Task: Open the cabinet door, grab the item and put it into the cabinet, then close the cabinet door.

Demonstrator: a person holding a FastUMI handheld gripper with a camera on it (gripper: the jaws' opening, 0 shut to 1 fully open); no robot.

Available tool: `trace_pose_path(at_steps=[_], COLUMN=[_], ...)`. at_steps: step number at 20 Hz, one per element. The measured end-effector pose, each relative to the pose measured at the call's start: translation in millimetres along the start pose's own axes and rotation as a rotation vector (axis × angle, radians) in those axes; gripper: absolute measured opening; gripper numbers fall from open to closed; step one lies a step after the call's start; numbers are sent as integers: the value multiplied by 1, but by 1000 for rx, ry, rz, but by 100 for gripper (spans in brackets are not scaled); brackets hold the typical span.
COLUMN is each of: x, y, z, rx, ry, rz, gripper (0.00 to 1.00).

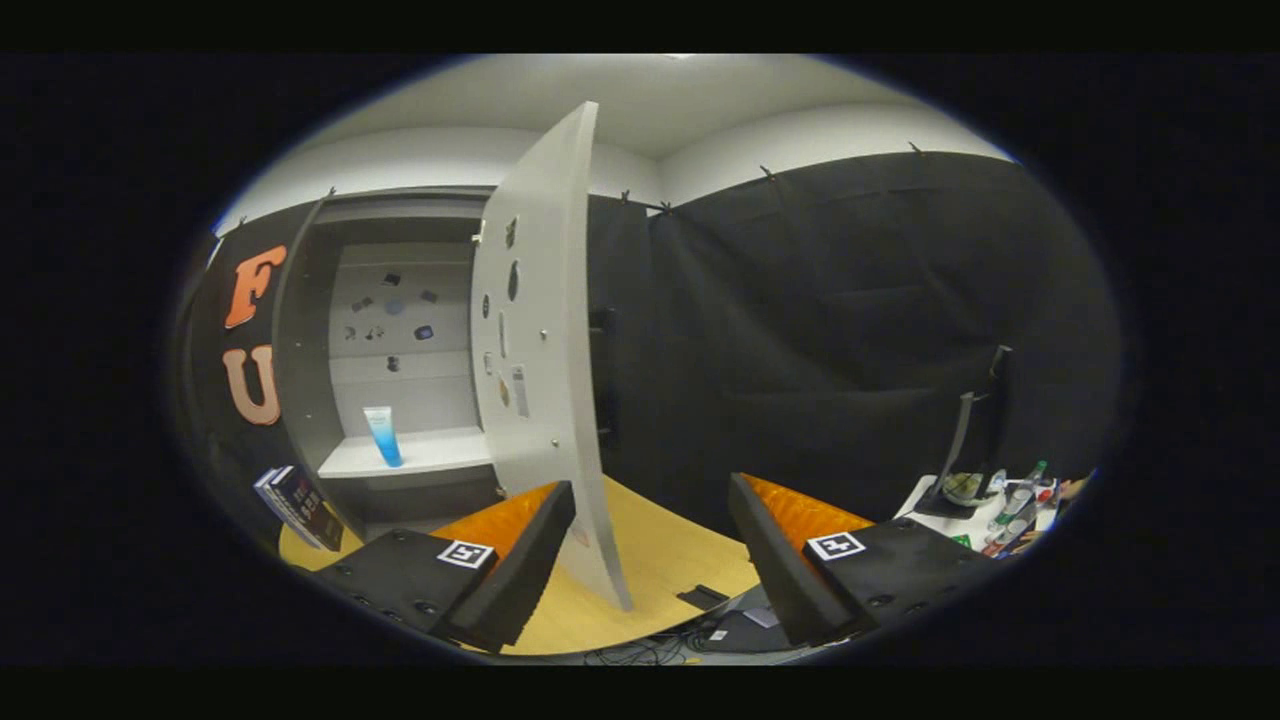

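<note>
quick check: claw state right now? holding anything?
Claw: open, holding nothing; the cabinet door edge stands just ahead, between its fingers, untouched.

The cabinet [400, 300] is showing grey walls and a paler grey back panel dotted with small dark stickers. Its door [545, 330], standing open at twelve o'clock from the gripper [650, 560], is looking light grey with dark oval and strip-shaped marks. On the white shelf [440, 455] a tube [383, 435] is fading from clear white to bright blue. The table [660, 560] is showing pale yellow wood. At nine o'clock a box [300, 505] is showing dark with small light print.
</note>
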State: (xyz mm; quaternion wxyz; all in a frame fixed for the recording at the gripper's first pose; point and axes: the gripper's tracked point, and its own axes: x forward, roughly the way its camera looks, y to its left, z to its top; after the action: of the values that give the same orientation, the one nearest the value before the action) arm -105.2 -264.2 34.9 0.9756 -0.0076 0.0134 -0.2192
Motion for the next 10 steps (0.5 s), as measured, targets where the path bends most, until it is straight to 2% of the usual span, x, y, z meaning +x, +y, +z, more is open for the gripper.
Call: trace_pose_path(at_steps=[6, 10], x=[49, 73], y=[-31, -29], z=[-28, -39], rx=[12, 27], ry=[59, 84], rz=[-34, -13], gripper=[98, 98])
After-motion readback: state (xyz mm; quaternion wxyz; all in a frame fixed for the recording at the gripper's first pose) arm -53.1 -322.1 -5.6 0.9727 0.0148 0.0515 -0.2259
